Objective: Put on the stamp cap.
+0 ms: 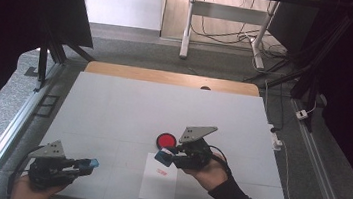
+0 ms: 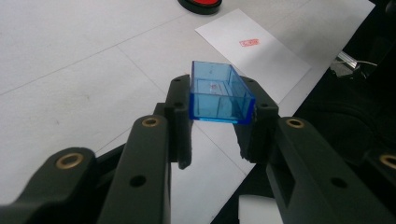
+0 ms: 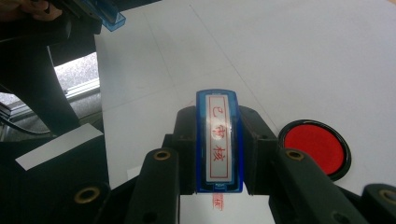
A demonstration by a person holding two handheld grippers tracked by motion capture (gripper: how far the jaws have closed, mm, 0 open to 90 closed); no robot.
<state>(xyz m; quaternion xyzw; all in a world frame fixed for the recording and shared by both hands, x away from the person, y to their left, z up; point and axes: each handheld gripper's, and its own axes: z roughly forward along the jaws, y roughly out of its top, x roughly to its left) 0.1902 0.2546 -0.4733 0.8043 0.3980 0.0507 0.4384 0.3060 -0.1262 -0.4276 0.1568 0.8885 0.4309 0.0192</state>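
My left gripper (image 1: 81, 165) hovers near the table's front left corner, shut on a clear blue stamp cap (image 2: 219, 95) whose hollow side faces up. My right gripper (image 1: 169, 155) is shut on a blue stamp (image 3: 218, 144) with a white label and red characters. It hangs just over the top end of a white paper sheet (image 1: 159, 183). A red stamp print (image 1: 159, 172) marks the sheet and also peeks out below the stamp as a red print (image 3: 218, 201). A round red ink pad (image 1: 166, 140) sits open just beyond the paper.
A large white mat (image 1: 128, 109) covers the table, with a wooden edge (image 1: 172, 77) showing at the far side. Metal rails (image 1: 10, 126) run along the left and right of the table. Cables lie on the floor (image 1: 232, 35) behind.
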